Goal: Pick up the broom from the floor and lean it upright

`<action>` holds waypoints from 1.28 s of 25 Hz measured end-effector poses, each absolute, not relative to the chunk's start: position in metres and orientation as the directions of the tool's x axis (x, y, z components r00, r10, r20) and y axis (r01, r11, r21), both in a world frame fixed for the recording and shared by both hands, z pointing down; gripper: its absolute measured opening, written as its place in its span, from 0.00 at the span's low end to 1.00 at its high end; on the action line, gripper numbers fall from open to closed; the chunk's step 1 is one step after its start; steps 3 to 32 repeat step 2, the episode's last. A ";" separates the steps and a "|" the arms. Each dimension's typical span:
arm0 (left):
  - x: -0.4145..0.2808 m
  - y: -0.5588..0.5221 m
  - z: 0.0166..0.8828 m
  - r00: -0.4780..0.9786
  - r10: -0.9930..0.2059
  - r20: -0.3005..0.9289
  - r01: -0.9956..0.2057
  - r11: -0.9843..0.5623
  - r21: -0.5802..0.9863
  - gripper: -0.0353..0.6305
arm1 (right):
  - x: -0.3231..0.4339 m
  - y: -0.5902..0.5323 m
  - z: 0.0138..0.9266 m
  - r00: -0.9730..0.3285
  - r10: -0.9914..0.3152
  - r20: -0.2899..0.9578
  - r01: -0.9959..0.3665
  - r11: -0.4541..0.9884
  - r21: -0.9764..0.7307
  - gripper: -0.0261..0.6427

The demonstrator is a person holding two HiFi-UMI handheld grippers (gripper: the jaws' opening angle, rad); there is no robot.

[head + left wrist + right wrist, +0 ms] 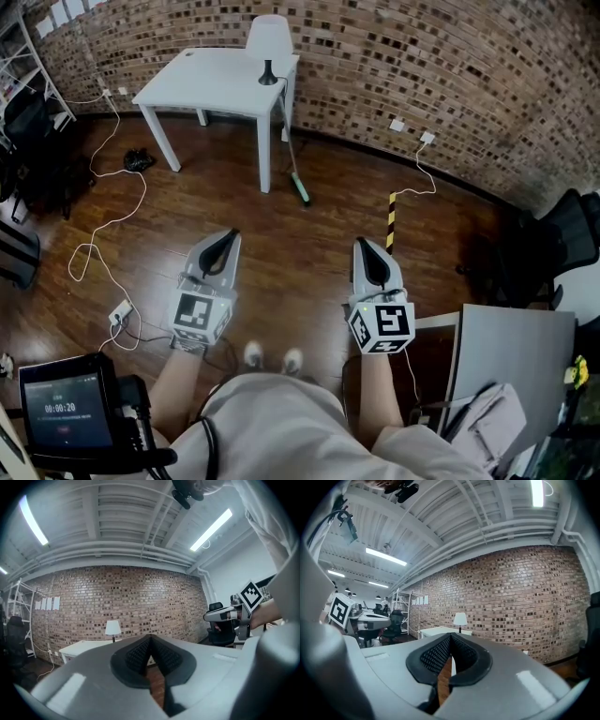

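The thin pale-handled broom with a green head (pixel 301 190) is far across the room, its head on the brown wooden plank floor (pixel 281 234) just right of the front right leg of the white four-legged surface (pixel 211 89). Its handle runs up toward that surface's right edge, though whether it leans there or lies flat cannot be told. A white-shaded lamp on a dark base (pixel 268 47) stands at the far right corner of the surface, in front of the curved brown brick wall (pixel 422 66). Left of the surface a white cable (pixel 112 220) snakes over the floor to a white power strip (pixel 120 314), and a small dark heap (pixel 138 160) lies beside it. To the right, a strip of yellow-and-black tape (pixel 391 220) marks the floor, and a black office chair (pixel 572 234) stands at the far right edge. Both tools hover nearer, well apart from the broom — the left gripper (pixel 228 236) and the right gripper (pixel 366 246) point toward the far wall side by side. In each gripper view the ribbed black jaws are together with nothing between them, on the left gripper (pixel 150 641) as on the right gripper (pixel 450 639). A black device with a lit screen (pixel 66 408) sits at the near left, and a grey flat panel (pixel 511 356) at the near right.
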State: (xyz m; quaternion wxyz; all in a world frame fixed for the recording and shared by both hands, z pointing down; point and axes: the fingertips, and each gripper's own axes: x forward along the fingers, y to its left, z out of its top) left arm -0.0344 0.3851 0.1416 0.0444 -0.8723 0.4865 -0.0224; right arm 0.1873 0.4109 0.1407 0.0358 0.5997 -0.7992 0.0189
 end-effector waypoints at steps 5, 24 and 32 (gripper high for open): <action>-0.034 0.386 0.144 0.526 -0.850 -0.002 -0.846 -0.524 -0.099 0.05 | 0.188 0.411 0.142 -0.277 -0.958 0.080 -0.960 0.279 0.013 0.06; -0.034 0.386 0.144 0.526 -0.850 -0.002 -0.846 -0.524 -0.099 0.05 | 0.188 0.411 0.142 -0.277 -0.958 0.080 -0.960 0.279 0.013 0.06; -0.034 0.386 0.144 0.526 -0.850 -0.002 -0.846 -0.524 -0.099 0.05 | 0.188 0.411 0.142 -0.277 -0.958 0.080 -0.960 0.279 0.013 0.06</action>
